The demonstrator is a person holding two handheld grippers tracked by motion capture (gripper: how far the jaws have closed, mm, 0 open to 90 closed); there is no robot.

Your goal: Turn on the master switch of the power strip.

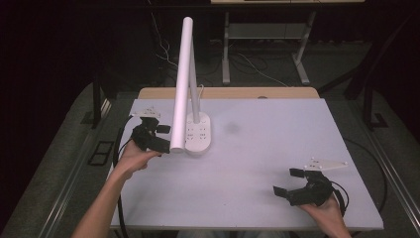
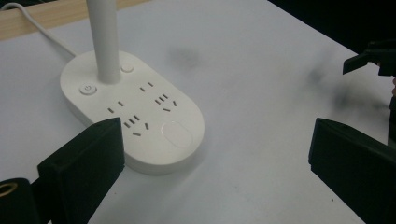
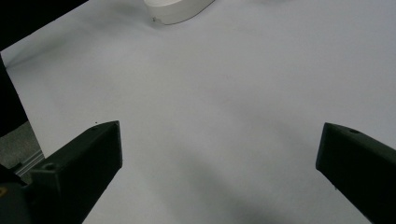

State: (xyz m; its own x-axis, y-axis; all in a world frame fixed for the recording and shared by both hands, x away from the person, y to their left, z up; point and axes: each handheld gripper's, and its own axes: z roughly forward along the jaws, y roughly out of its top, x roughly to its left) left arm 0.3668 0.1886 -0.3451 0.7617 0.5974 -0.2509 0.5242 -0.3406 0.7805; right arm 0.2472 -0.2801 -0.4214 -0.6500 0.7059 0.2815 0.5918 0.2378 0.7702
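The left gripper, jaws wide and empty, sits beside the lamp; it should approach the base squarely.

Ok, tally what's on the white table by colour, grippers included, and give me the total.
White: 1, the desk lamp with sockets in its base.
Black: 2, the left gripper and the right gripper, both open and holding nothing.
Total: 3.
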